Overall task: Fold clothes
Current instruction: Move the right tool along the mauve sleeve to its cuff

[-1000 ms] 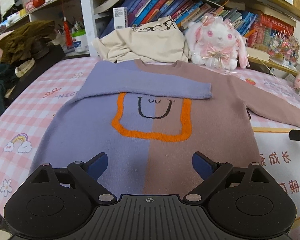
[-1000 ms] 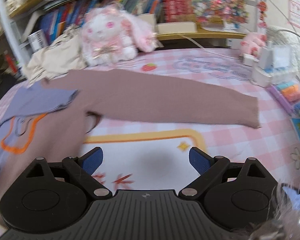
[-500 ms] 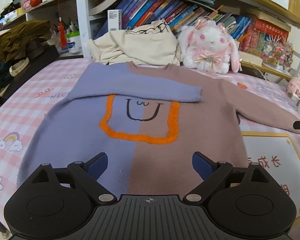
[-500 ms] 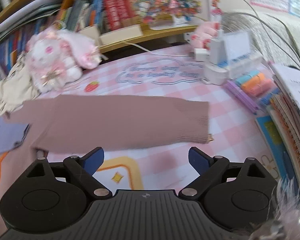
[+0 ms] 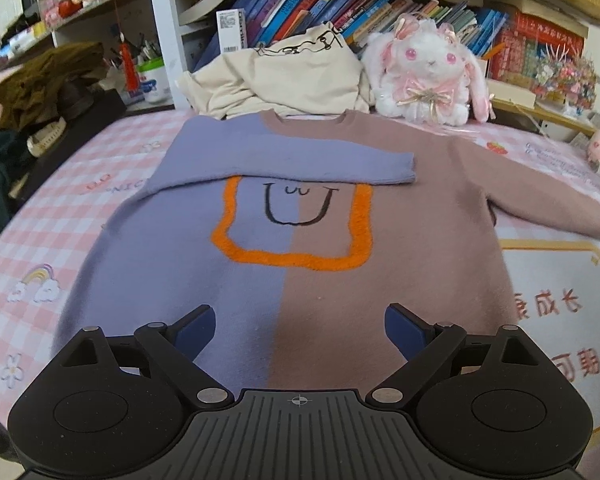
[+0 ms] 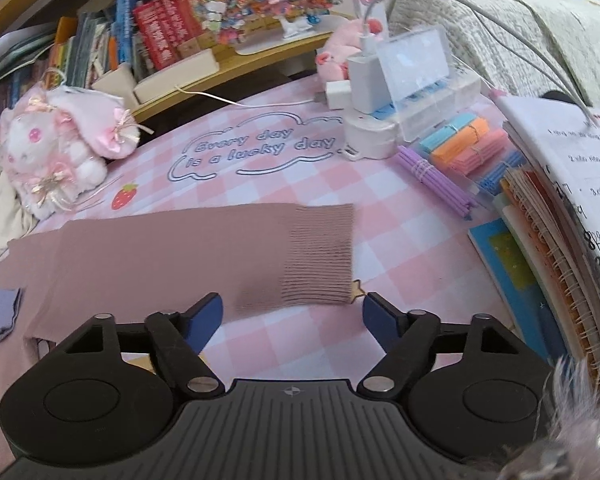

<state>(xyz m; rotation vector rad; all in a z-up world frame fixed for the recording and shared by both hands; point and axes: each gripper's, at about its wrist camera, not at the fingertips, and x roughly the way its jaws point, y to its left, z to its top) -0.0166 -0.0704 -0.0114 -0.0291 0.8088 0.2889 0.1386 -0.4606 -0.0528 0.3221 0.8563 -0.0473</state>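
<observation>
A purple and mauve sweater (image 5: 300,240) with an orange outlined face lies flat on the pink checked cloth. Its purple sleeve (image 5: 292,160) is folded across the chest. Its mauve sleeve (image 6: 204,248) stretches out to the right, with the ribbed cuff (image 6: 320,256) at its end. My left gripper (image 5: 299,328) is open and empty over the sweater's hem. My right gripper (image 6: 292,316) is open and empty, just in front of the cuff, with the jaws on either side of it.
A cream garment (image 5: 284,76) and a plush rabbit (image 5: 428,76) sit behind the sweater by the bookshelf. Dark clothes (image 5: 32,92) lie at the left. A charger and clear box (image 6: 404,84), coloured paper strips (image 6: 460,148) and stacked notebooks (image 6: 560,240) crowd the right edge.
My right gripper has swung right along the mauve sleeve and closed in on its cuff. My left gripper has drawn back slightly over the hem. Both stay open.
</observation>
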